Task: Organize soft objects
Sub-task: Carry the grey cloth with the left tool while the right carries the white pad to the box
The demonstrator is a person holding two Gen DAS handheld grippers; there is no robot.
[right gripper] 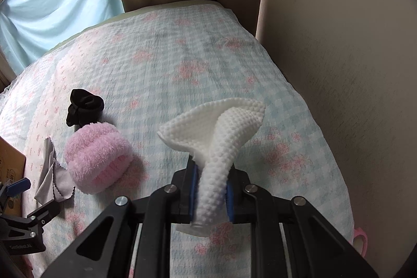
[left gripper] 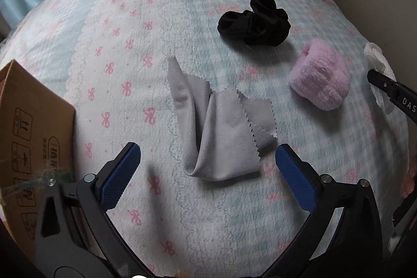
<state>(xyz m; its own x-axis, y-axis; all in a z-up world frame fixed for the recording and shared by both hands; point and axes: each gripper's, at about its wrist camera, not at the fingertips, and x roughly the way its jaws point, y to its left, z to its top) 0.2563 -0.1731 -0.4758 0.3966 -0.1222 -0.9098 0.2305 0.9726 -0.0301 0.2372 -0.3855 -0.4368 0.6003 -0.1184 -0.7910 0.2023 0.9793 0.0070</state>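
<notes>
A crumpled grey cloth [left gripper: 221,132] with zigzag edges lies on the bed cover, just beyond my left gripper [left gripper: 208,160], whose blue-padded jaws stand wide open and hold nothing. Further off sit a black sock bundle [left gripper: 254,20] and a fluffy pink roll [left gripper: 322,76]. In the right wrist view my right gripper [right gripper: 210,189] is shut on a white dimpled cloth [right gripper: 216,132], which fans out above the jaws. The pink roll [right gripper: 96,156], black bundle [right gripper: 84,107] and grey cloth [right gripper: 53,181] lie to its left.
A cardboard box [left gripper: 31,142] stands at the left edge of the bed. The patterned bed cover [left gripper: 146,48] spreads under everything. A beige wall [right gripper: 338,69] runs along the right side, a light blue curtain [right gripper: 62,1] hangs at the back left.
</notes>
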